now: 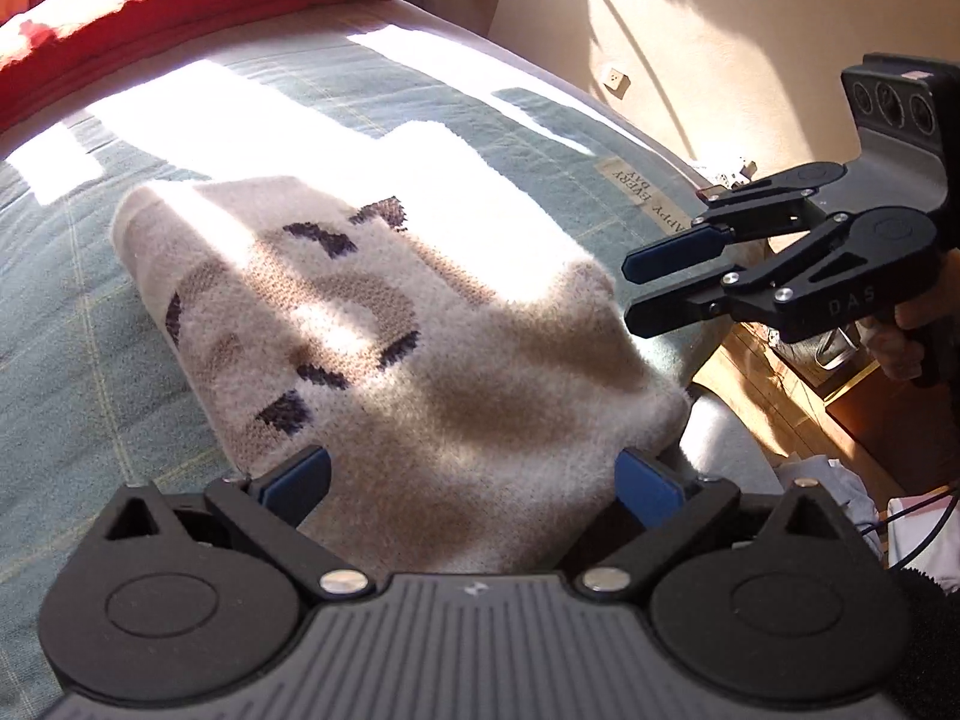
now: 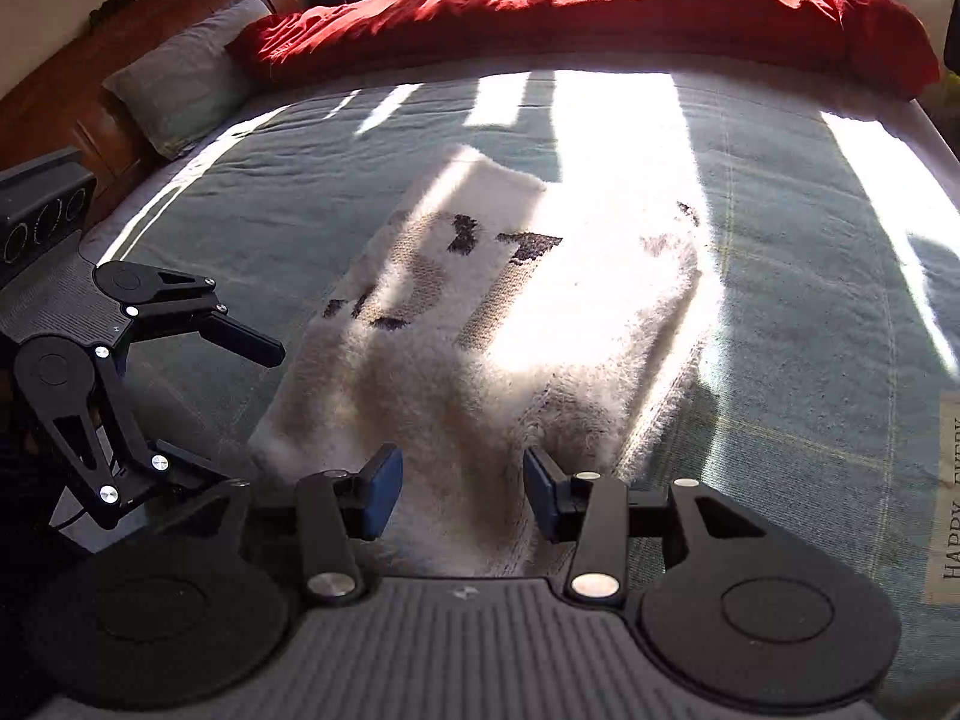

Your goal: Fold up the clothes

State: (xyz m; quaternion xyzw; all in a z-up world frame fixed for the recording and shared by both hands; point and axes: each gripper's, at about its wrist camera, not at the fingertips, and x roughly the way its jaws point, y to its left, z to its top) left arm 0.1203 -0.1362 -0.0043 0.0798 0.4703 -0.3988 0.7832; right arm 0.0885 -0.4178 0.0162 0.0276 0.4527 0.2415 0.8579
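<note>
**Both grippers open over the folded sweater**

Your left gripper (image 1: 474, 483) stands with its blue-padded fingers wide apart, and the fuzzy cream knitted sweater with brown and dark navy pattern (image 1: 372, 324) lies folded directly ahead of it, its near edge running in between the two pads. Whether the pads brush the knit, you can't tell from here. Off to the front right of that gripper, your right gripper (image 1: 630, 288) hangs above the sweater's far right corner, jaws parted, nothing between them.

From the right wrist view, your right gripper (image 2: 459, 495) has its fingers apart with the sweater (image 2: 480, 330) stretching away just ahead and below; the pads are not pressing on it. To its left, the left gripper (image 2: 240, 414) shows, jaws spread, beside the sweater's left edge.

The sweater rests on the grey-green quilted bedspread (image 2: 780, 276), striped with sunlight. Beyond it, far ahead of the right gripper, a red rumpled duvet (image 2: 600, 6) lies along the bed, with a grey pillow (image 2: 180, 90) up at front left.
</note>
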